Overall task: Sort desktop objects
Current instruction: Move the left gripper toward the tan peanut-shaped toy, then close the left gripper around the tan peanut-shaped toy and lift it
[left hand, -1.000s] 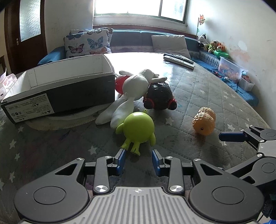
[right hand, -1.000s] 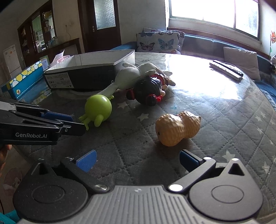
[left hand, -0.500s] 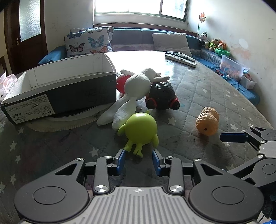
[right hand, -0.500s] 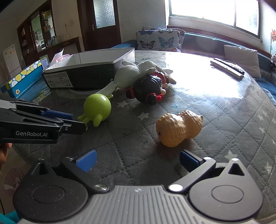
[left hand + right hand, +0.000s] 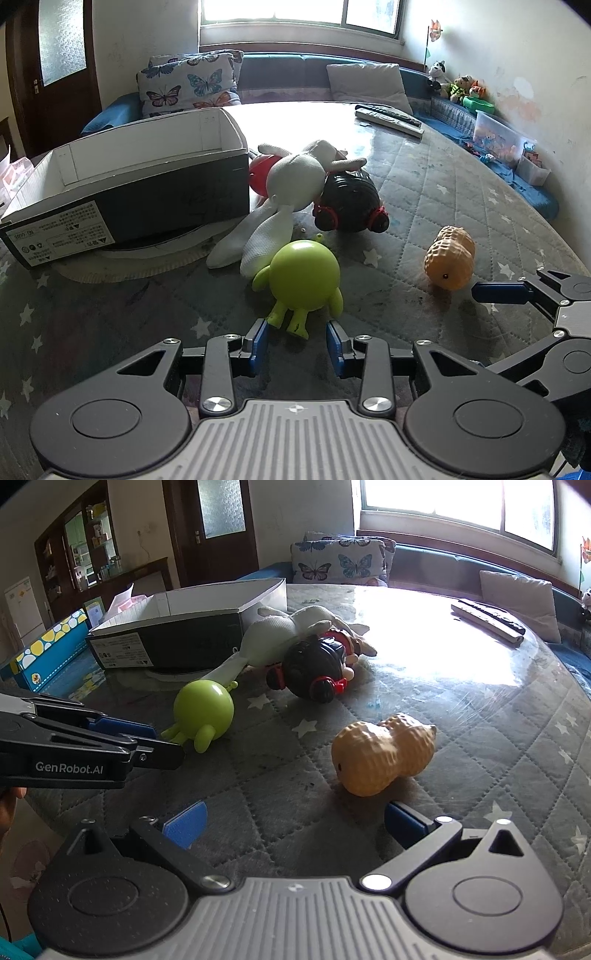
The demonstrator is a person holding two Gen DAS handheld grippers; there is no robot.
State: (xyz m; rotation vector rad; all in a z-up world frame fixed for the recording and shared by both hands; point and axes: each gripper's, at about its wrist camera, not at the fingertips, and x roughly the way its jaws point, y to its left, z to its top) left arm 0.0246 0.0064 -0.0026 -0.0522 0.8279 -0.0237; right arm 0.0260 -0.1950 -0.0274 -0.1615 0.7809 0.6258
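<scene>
The round table (image 5: 424, 177), under a grey quilted star-print cover, carries everything, and the largest thing on it is the open cardboard box (image 5: 133, 184) at about ten o'clock in the left wrist view, its inside showing white and bare as far as can be seen; a white label on its dark end wall bears print too small to read. Against the box's near corner lies a white plush rabbit (image 5: 288, 184), ears trailing toward the camera, with a black-haired doll (image 5: 347, 206) touching it at one o'clock and something red half hidden behind. At two o'clock, apart from the heap, sits an orange peanut-shaped toy (image 5: 448, 258). Smallest is the green round-bodied figure (image 5: 304, 277) at twelve o'clock, just beside the rabbit's ears. The left gripper (image 5: 296, 341) has its fingers apart, one on each side of the figure's feet, not yet touching; the right gripper (image 5: 291, 823) is spread wide with the peanut toy just beyond its right finger. All toys lie outside the box, so I judge the step in hand to be the pickup of the green figure: the next move calls for pushing forward until the pads flank the body, then closing gently, since the smooth ball may slip. The left gripper's flank reads "GenRobot.AI" in the right wrist view.
</scene>
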